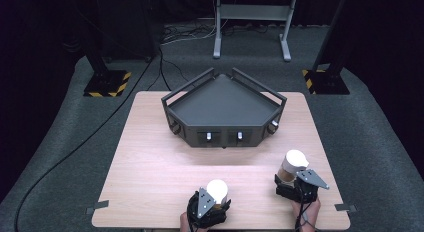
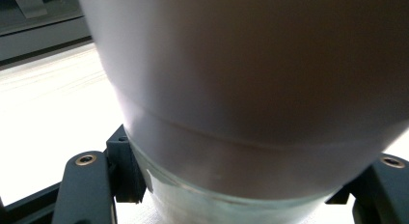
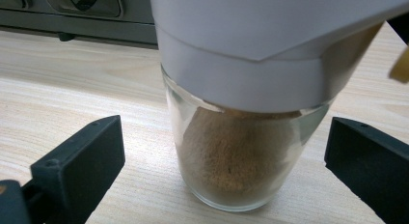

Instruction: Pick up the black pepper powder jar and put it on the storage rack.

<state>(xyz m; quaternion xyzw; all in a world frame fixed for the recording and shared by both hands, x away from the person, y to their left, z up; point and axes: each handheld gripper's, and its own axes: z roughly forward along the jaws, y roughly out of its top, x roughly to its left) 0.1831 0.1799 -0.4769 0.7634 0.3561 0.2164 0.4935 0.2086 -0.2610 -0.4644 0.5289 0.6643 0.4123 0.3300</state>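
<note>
At the bottom centre of the high view, the left gripper (image 1: 214, 202) is pinching a white-capped glass jar (image 1: 218, 190). At the lower right, the right gripper (image 1: 295, 184) is standing spread around a second jar (image 1: 292, 164), round clear glass holding brown powder, without touching it.

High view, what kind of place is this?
Probably a lab or recording studio, not a home: a lone wooden table on grey carpet, black curtains around, hazard-striped stand bases, and a metal frame behind.
</note>
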